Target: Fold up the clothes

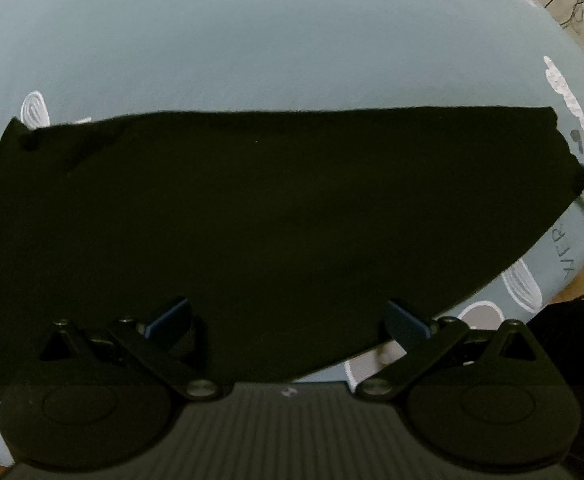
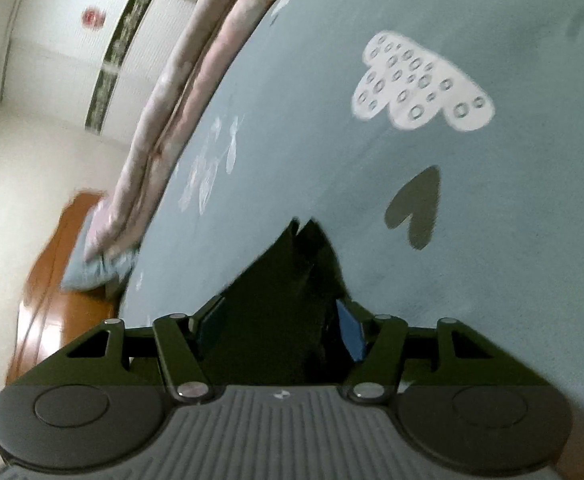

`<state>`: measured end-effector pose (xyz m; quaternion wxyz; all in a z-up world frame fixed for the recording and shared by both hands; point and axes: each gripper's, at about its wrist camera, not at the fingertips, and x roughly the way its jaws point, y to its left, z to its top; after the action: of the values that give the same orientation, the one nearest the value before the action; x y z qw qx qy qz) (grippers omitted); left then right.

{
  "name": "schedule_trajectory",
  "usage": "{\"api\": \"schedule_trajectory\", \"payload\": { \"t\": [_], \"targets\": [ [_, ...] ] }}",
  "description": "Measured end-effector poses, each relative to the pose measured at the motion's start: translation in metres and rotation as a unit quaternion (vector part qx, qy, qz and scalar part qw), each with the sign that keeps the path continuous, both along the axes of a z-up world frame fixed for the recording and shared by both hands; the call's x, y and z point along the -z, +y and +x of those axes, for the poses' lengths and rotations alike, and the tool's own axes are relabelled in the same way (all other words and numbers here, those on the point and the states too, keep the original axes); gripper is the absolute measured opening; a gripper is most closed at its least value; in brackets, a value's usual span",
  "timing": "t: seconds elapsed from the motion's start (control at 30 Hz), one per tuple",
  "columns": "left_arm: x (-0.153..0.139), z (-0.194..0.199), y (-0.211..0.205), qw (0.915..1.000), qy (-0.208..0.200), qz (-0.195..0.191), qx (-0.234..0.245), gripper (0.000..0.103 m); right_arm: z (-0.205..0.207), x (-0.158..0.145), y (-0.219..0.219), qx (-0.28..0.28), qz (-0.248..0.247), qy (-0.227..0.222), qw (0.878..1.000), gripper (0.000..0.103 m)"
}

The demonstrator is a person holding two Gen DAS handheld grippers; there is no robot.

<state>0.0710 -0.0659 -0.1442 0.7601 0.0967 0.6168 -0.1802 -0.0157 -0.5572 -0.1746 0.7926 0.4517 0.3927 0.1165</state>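
Black, soft fabric garment point(image 1: 272, 208) lies flat across a blue-grey printed bed sheet point(image 1: 252, 52). The left claw point(image 1: 286, 320) hovers released just above its near edge, blue pads point(image 1: 170, 314) spread wide over the cloth. The right claw point(image 2: 280, 320) has black cloth bunched between its pads, though whether it is clenched cannot be told. To fold well, the left claw should likely pinch the near hem fully before lifting, level with the right claw, so the edge stays straight.
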Motion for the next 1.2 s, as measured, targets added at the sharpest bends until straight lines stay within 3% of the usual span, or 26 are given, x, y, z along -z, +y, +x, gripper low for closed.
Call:
{"api": "schedule_trajectory", "payload": {
  "t": [0.17,0.27,0.3,0.33,0.53,0.63,0.77,1.2],
  "targets": [
    [0.002,0.002,0.002,0.9999,-0.002,0.008,-0.007,0.102,-0.005,0.000,-0.001,-0.021,-0.003,-0.002,1.000,0.060],
    [-0.008,-0.002,-0.002,1.0000,-0.004,0.002,-0.007,0.102,0.005,0.003,0.005,-0.011,-0.016,0.015,1.000,0.032],
    [-0.012,-0.003,-0.003,1.0000,-0.006,-0.002,-0.005,0.102,0.009,0.005,0.008,-0.012,-0.020,0.028,0.999,0.013],
    [-0.016,-0.003,0.000,1.0000,-0.007,-0.007,-0.002,0.102,0.011,0.006,0.009,-0.013,-0.028,0.039,0.999,0.005],
    [-0.023,-0.001,0.015,0.9996,-0.025,-0.011,-0.010,0.102,0.016,-0.009,0.026,-0.013,-0.092,0.056,0.994,0.004],
    [-0.022,0.006,0.021,0.9991,-0.037,-0.015,-0.014,0.102,0.021,-0.023,0.042,-0.018,-0.150,0.077,0.986,0.004],
    [-0.044,-0.006,0.038,0.9980,-0.053,-0.013,-0.030,0.102,0.031,-0.044,0.065,-0.028,-0.208,0.103,0.972,0.004],
    [-0.040,-0.019,0.097,0.9934,-0.062,-0.061,-0.075,0.102,0.067,-0.102,0.173,-0.086,-0.283,0.100,0.950,0.004]
  ]
}}
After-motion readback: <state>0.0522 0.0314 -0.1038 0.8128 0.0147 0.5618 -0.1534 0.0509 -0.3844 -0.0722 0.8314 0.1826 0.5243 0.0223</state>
